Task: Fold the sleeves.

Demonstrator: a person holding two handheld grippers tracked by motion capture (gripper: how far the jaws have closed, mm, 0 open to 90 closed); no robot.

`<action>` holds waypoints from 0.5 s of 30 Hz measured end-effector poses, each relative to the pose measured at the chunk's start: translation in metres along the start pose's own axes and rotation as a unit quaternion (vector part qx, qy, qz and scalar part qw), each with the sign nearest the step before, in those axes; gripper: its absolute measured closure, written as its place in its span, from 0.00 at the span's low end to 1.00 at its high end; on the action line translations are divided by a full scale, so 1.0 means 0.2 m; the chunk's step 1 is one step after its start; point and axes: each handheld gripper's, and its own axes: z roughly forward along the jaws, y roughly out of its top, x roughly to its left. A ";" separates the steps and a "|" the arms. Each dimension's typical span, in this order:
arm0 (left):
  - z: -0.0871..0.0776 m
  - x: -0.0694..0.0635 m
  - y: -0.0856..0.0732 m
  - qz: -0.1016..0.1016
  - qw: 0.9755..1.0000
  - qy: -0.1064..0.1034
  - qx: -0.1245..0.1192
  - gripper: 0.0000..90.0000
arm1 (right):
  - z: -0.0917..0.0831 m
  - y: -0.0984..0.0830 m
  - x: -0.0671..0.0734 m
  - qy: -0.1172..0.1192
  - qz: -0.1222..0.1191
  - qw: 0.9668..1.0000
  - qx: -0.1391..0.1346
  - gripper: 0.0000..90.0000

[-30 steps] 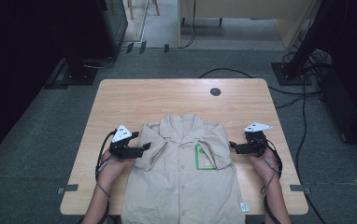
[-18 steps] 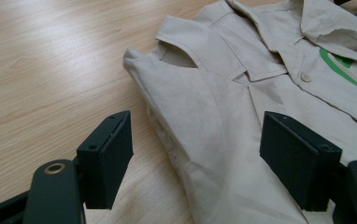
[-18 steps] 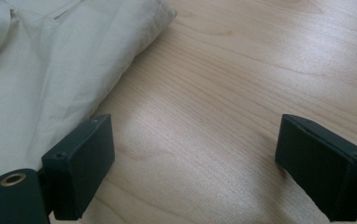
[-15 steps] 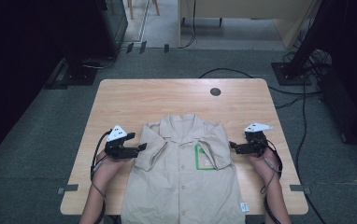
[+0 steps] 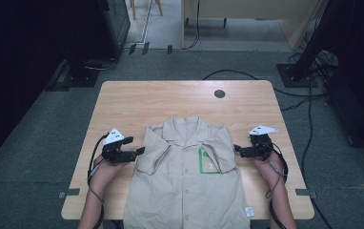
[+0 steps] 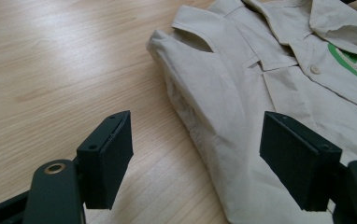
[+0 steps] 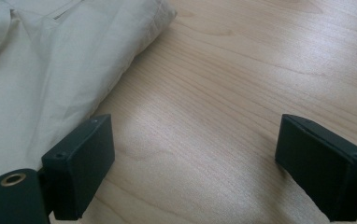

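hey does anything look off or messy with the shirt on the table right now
Nothing is damaged or spilled. The beige shirt lies flat and buttoned on the table, both short sleeves already folded in over the front. Its hem hangs over the near table edge. The left tool and right tool sit open beside it.

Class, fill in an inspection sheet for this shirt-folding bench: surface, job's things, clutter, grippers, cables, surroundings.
Surface: wooden table, with a round dark port near the far edge.
Job's things: beige shirt lying flat, sleeves folded in, green-edged pocket patch.
Clutter: nothing seen.
Grippers: left gripper open beside the shirt's sleeve; right gripper open at the other sleeve; neither holds cloth.
Cables: one trails from each gripper; more lie on the floor.
Surroundings: grey carpet, dark stands.
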 end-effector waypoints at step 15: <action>-0.01 0.05 -0.04 -0.009 1.000 0.008 0.008 0.28 | 0.00 0.00 0.00 0.000 0.000 1.000 0.000 0.13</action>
